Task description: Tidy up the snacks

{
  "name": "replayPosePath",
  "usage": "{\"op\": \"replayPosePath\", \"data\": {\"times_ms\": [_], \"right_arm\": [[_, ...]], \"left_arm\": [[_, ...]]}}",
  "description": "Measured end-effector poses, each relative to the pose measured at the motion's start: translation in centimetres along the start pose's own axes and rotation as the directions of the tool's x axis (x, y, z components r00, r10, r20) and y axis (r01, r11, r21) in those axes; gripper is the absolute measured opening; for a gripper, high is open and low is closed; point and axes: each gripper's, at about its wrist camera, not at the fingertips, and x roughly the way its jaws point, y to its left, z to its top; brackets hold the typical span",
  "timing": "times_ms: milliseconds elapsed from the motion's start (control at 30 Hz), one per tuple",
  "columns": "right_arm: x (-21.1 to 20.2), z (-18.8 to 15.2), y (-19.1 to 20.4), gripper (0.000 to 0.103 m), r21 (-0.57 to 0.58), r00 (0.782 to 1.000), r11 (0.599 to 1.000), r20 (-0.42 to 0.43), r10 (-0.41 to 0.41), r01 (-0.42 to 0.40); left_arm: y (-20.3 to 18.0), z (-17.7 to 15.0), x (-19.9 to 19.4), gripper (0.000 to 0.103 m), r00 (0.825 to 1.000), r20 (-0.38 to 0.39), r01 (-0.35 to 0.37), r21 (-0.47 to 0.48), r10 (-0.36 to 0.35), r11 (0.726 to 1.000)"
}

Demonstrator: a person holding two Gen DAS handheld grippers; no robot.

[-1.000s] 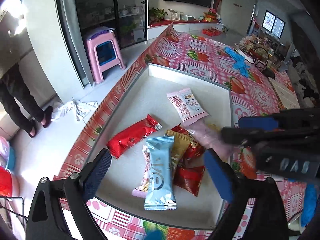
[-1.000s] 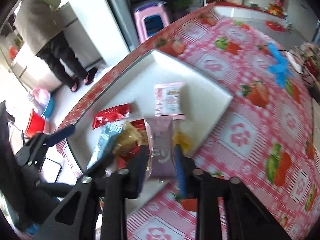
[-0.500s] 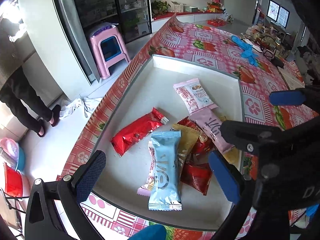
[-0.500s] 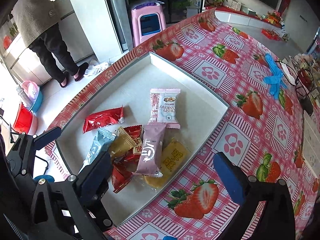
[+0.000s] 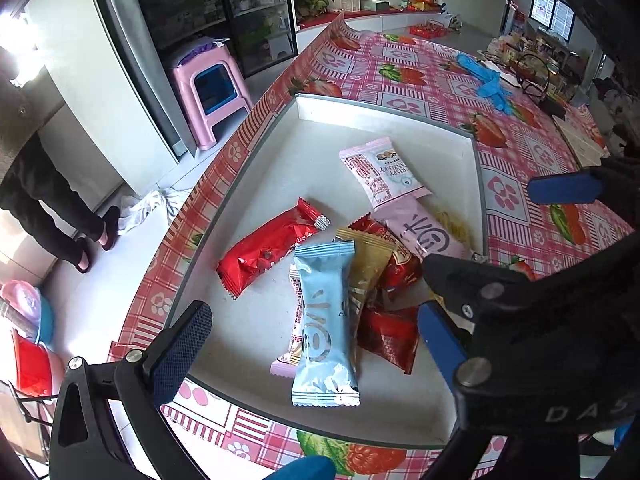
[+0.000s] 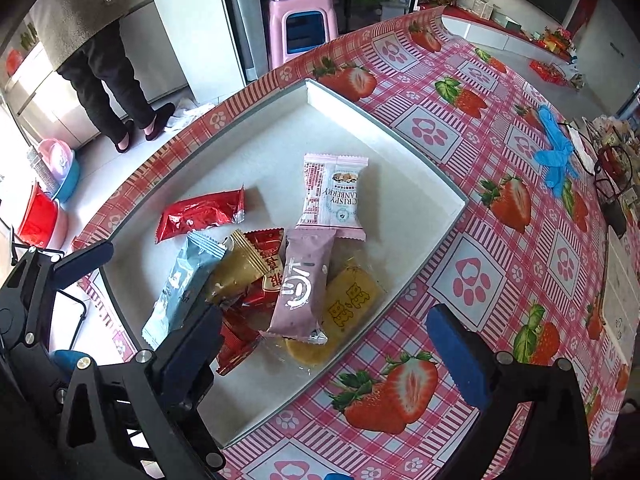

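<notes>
A white tray (image 5: 280,168) on the strawberry tablecloth holds several snack packets: a red one (image 5: 268,250), a light blue one (image 5: 324,324), a gold one (image 5: 366,268), a mauve one (image 5: 424,232) and a pink-and-white one (image 5: 380,172). The right wrist view shows the same tray (image 6: 248,148), with the mauve packet (image 6: 304,284) lying on a yellow biscuit pack (image 6: 352,300) beside the blue packet (image 6: 180,284). My left gripper (image 5: 312,340) is open and empty above the tray's near end. My right gripper (image 6: 332,344) is open and empty above the tray's near corner.
A pink stool (image 5: 208,88) and a standing person (image 6: 108,64) are on the floor past the table edge. Blue gloves (image 6: 556,152) and black cables lie at the far right of the table. Red and pink tubs (image 6: 44,200) sit on the floor.
My right gripper opened and let the mauve packet drop into the tray, then drew back and up. My left gripper stayed open over the tray.
</notes>
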Motion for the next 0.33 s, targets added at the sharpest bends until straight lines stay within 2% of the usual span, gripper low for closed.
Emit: {"op": "replayPosePath", "data": {"times_ms": [167,333], "right_arm": [[0.18,-0.2,0.01,0.103,-0.005,1.0,1.0,-0.007,-0.005,0.005],[0.18,-0.25,-0.04,0.103,-0.007,1.0,1.0,-0.005,-0.011,0.01]], "left_arm": [[0.09,-0.11,0.25,0.103,1.0,-0.006,-0.001,0.0,0.001,1.0],[-0.33,-0.27,-0.12,0.103,1.0,0.023,0.001,0.03,-0.001,1.0]]}}
